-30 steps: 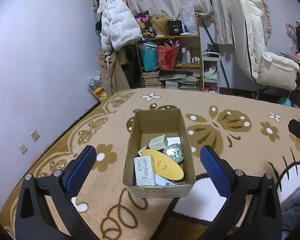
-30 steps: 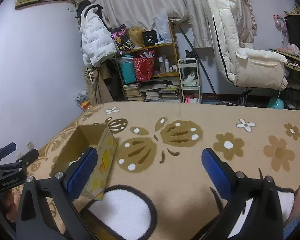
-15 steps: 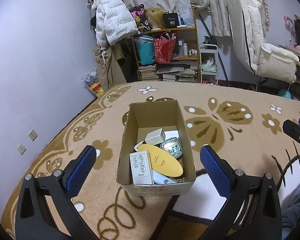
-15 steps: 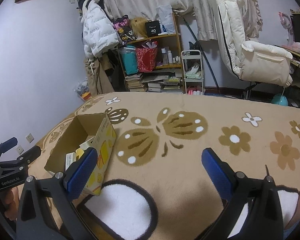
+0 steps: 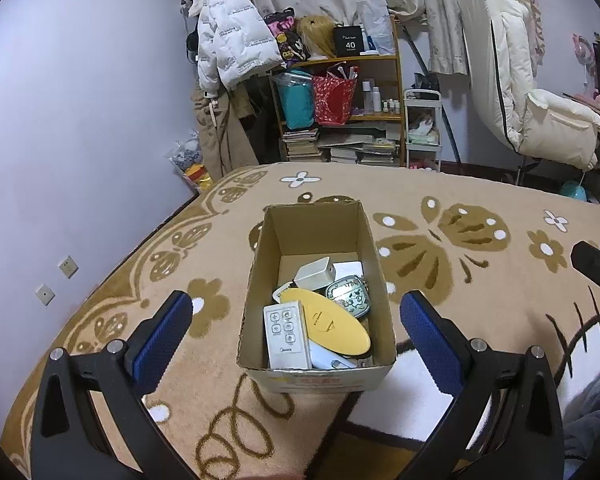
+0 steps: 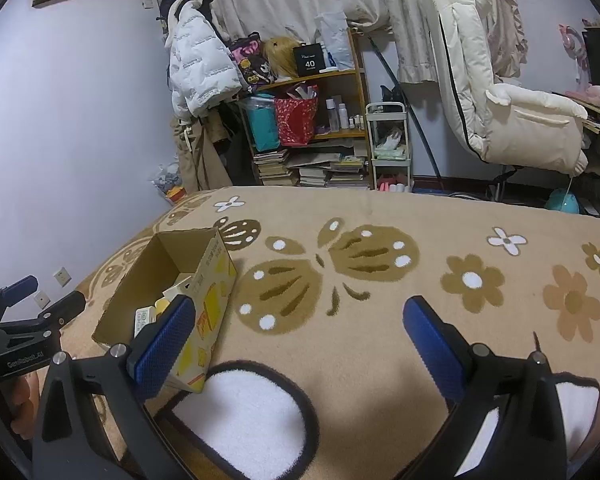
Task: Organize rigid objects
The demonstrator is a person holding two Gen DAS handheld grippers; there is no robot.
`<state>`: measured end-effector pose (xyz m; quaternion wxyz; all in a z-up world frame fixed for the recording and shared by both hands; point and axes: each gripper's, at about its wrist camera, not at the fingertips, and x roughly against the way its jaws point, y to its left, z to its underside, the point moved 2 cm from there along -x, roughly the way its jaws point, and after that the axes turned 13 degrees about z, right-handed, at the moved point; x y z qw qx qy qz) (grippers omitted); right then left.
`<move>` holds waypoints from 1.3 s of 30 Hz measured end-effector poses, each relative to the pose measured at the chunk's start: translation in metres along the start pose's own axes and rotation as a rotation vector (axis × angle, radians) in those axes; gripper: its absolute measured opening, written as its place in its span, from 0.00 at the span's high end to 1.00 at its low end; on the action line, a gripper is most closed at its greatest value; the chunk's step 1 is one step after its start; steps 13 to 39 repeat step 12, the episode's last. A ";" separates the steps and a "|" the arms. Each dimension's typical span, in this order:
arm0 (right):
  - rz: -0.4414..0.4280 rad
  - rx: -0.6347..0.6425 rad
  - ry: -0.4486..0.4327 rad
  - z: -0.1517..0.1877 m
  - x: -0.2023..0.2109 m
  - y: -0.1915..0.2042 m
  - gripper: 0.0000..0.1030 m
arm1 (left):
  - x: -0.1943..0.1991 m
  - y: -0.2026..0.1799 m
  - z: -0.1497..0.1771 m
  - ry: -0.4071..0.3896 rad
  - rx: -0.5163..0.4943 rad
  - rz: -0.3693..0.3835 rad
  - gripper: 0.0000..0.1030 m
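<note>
Left wrist view: white item under the yellow oval piece mostly covered, can't ID it; right gripper cut off at frame edge. Right wrist view: cardboard box contents largely hidden by its near wall and a blue finger pad.

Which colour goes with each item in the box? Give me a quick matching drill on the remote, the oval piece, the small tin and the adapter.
Things:
1. remote
2. oval piece
3. tin
4. adapter

Descriptions:
A. yellow
B. silvery, with a cartoon print
C. white, with six buttons
D. plain off-white block

Pairs: 1-C, 2-A, 3-B, 4-D. All four lie in the box.
</note>
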<state>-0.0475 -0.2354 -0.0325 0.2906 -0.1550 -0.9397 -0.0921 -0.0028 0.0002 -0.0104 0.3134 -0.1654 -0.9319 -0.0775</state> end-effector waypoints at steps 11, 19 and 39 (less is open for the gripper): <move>-0.001 -0.001 0.000 0.000 0.000 0.002 0.00 | 0.000 -0.003 0.001 0.010 -0.015 0.001 0.00; -0.002 0.001 0.001 0.000 0.000 0.002 0.00 | 0.000 -0.003 0.000 0.008 -0.011 0.004 0.00; -0.002 0.001 0.001 0.000 0.000 0.002 0.00 | 0.000 -0.003 0.000 0.008 -0.011 0.004 0.00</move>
